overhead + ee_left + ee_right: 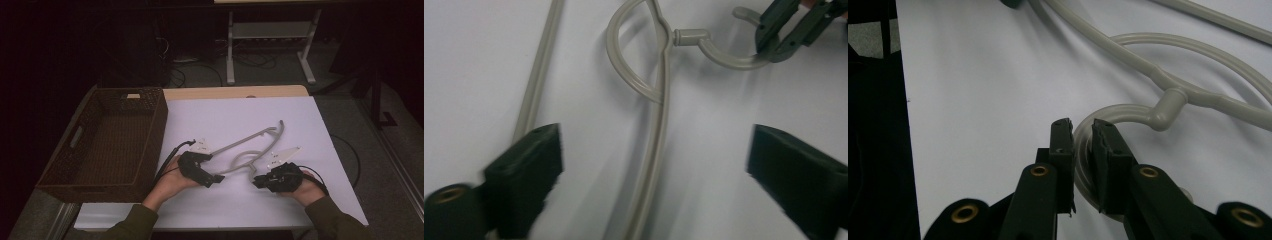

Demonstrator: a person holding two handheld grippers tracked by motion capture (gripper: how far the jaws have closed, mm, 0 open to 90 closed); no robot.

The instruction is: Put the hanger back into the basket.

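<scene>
Right tongs (1081,131) pinching hanger (1168,102) hook | left tongs (654,165) spread, we note hanger arm between them

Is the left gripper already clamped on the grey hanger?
No, the left gripper's jaws stand wide apart, with the hanger's arm untouched between them.

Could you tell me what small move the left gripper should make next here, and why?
Probably close the left gripper on the hanger: its jaws stand open astride the hanger's grey arm on the white table, while the right gripper already pinches the hook.
</scene>
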